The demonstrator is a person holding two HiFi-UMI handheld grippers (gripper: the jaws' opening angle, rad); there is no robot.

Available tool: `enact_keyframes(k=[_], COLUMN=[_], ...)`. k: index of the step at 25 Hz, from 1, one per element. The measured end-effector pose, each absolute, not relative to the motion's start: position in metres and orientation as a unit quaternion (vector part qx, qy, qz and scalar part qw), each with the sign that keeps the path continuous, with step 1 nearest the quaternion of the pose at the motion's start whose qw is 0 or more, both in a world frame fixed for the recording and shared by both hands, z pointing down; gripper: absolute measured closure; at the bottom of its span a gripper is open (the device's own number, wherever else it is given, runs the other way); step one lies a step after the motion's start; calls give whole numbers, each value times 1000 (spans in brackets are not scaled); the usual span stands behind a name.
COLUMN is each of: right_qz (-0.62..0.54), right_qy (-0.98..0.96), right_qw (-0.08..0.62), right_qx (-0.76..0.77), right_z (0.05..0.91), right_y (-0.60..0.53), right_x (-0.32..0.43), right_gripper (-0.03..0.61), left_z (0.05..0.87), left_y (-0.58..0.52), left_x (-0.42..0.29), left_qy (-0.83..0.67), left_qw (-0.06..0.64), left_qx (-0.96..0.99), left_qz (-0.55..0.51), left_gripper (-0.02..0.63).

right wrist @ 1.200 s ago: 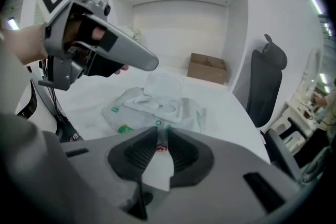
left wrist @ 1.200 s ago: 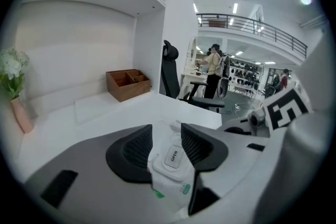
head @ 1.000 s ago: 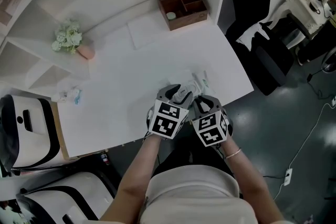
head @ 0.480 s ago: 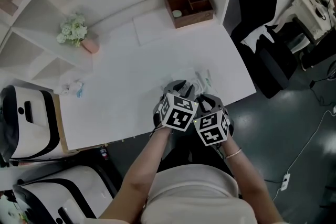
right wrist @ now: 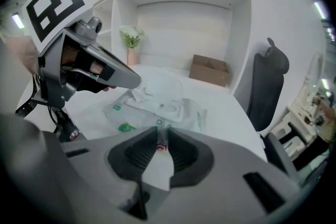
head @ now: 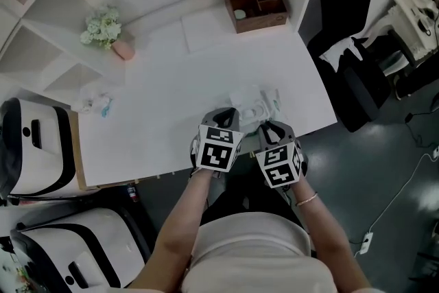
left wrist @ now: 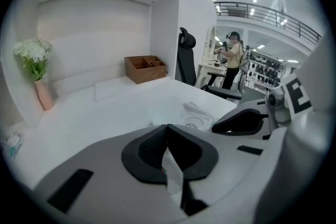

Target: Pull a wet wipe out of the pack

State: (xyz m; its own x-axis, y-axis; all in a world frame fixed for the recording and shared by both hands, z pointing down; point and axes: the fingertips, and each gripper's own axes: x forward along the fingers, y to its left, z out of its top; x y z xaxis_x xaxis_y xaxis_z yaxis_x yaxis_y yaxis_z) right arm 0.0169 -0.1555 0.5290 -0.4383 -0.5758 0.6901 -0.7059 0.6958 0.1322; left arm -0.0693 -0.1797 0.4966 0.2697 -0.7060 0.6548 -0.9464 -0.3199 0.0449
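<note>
Jaws of the left gripper (left wrist: 167, 127) have just been closing and now meet at the tips, pinching a thin white sheet (left wrist: 172, 173); whether that is wipe or wrapper I cannot tell. The wet wipe (right wrist: 148, 95) stands crumpled out of the pack (right wrist: 176, 112) just ahead of those tips. The right gripper (right wrist: 159, 140) is clamped on the pack's near edge, close above the front rim of the table (head: 158, 120). Ahead of the left gripper bare tabletop runs open to the wooden box (left wrist: 145, 68) and the back wall, while to the right of the right gripper the table soon ends, a black chair (right wrist: 269, 86) standing beyond.
</note>
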Motion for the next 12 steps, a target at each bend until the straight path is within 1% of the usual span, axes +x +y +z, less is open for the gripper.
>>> enact_keyframes(k=[5, 12], right_qz=[87, 95], right_qy=[-843, -844], right_qw=[374, 358], right_qx=[376, 388], right_z=[529, 520], right_y=[-155, -152], right_x=[17, 22], right_gripper=[511, 511], left_z=[503, 511], left_y=[-172, -168], left_x=[-76, -80], left_qy=[-549, -554], left_qw=[246, 275], left_qx=[755, 750], left_qz=[262, 236], left_gripper=[618, 618])
